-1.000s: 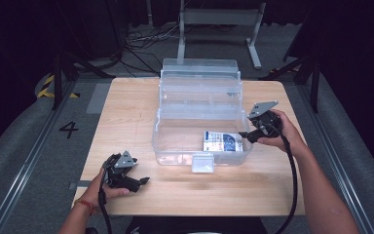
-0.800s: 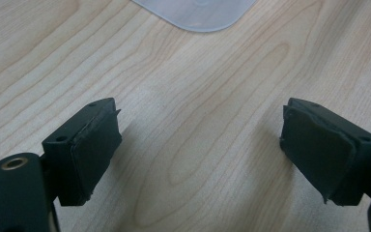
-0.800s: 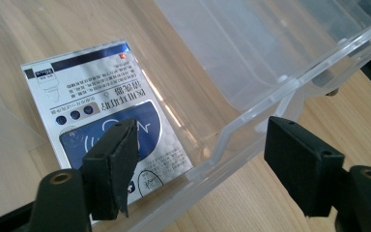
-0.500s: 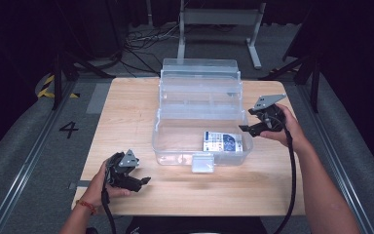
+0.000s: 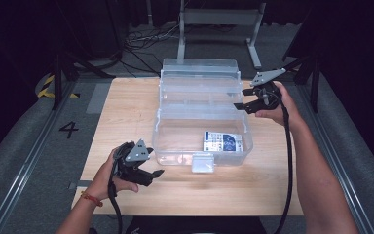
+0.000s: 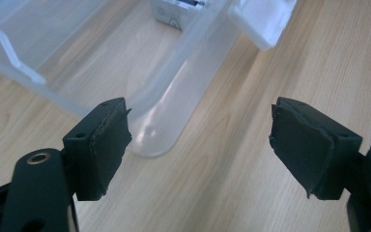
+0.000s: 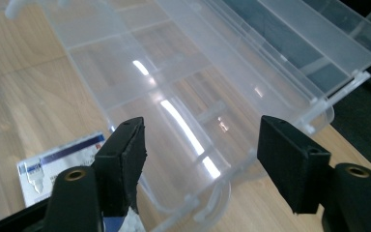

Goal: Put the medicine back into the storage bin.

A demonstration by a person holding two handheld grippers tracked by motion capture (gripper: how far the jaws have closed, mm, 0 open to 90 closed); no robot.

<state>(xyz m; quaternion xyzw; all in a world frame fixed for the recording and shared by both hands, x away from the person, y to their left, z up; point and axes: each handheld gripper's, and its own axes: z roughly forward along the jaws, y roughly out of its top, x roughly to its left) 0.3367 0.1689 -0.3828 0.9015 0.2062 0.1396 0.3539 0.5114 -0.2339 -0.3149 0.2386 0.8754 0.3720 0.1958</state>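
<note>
High view shows our left gripper (image 5: 148,171) near the table's (image 5: 126,107) front left corner, just off the clear plastic organizer box (image 5: 202,141), which sits open at the table's middle with its lid (image 5: 199,73) reaching the far edge. Our right gripper (image 5: 243,99) hovers at the box's right side, beside its upper tray (image 5: 199,90). Both pairs of jaws stand apart with nothing between them, and both have just been closing a little. A small printed carton (image 5: 222,142) lies in the box's base, toward its right front corner, behind the white latch (image 5: 202,163).
</note>
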